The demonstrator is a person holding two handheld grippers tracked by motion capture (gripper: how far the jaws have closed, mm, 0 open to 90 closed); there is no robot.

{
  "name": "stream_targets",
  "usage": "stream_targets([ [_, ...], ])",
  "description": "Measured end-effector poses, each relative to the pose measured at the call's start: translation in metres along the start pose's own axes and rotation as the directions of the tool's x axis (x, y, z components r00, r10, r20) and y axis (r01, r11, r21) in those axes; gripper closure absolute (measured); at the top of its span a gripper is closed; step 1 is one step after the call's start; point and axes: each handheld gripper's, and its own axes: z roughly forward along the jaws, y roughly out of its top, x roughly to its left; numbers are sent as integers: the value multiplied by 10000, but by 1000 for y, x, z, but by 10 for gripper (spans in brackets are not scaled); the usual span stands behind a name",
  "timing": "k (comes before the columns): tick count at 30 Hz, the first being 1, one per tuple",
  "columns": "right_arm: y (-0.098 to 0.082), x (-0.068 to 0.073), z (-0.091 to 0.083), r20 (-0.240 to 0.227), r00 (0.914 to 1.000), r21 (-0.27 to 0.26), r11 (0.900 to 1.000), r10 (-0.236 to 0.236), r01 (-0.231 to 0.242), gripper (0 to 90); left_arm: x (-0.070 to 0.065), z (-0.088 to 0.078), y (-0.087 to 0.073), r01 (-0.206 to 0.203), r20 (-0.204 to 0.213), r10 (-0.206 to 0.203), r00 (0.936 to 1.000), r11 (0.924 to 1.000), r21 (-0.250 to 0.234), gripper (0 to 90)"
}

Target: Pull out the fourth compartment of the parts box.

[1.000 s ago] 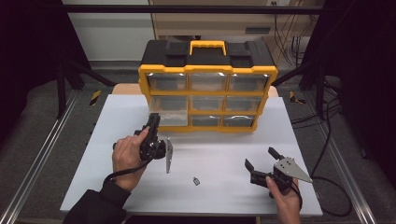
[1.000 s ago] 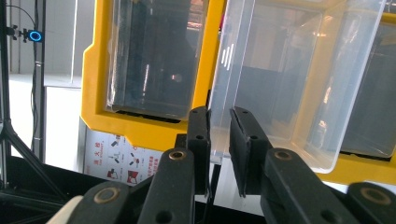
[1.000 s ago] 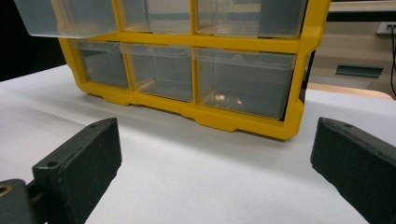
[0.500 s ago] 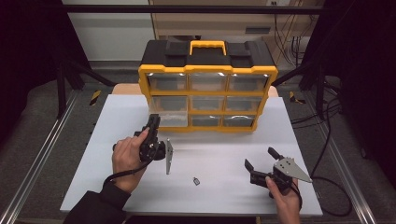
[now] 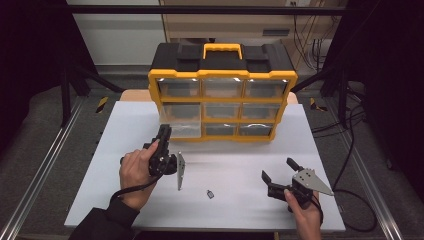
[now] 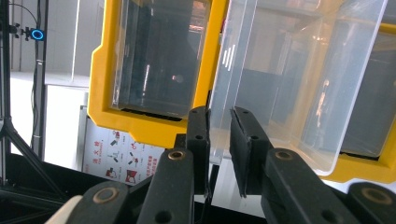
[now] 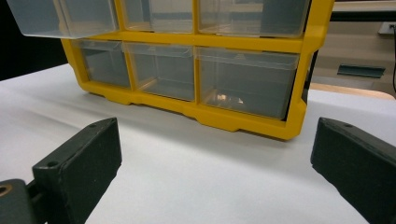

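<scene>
Left gripper [image 6: 219,140] clamps the clear drawer's [image 6: 299,84] front lip; high view shows right gripper [image 5: 280,172] open over the table [image 5: 350,200].

Yellow-and-black organiser [image 5: 222,70], clear drawers [image 7: 245,79], white table [image 5: 240,200], black hand-held grippers.

Clear plastic drawer [image 6: 299,84]: transparent, empty, pulled partly out of yellow organizer [image 5: 222,97], left column, middle row. Front wall sits between jaws of left gripper [image 6: 219,140]. Organizer stands upright at back of white counter [image 5: 240,165].
</scene>
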Motion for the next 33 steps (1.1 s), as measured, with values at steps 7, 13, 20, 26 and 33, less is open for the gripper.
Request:
stream_targets([
  [7,0,0,0,-10,10000,5,10000,-10,10,21,1,-4,1,28,-50,-28,10000,10000,-34,776],
  [13,0,0,0,6,10000,34,10000,-16,16,21,1,-6,1,63,-70,-64,10000,9999,-79,775],
  [20,0,0,0,5,10000,29,10000,-5,5,21,0,-9,2,115,-55,-116,9999,9999,-102,773],
  [26,0,1,0,-18,10000,33,10000,-18,18,21,0,-11,2,137,-98,-138,9999,9998,-137,772],
  [33,0,1,0,-22,10000,31,10000,-18,18,21,0,-14,2,106,-86,-107,9999,9999,-123,771],
])
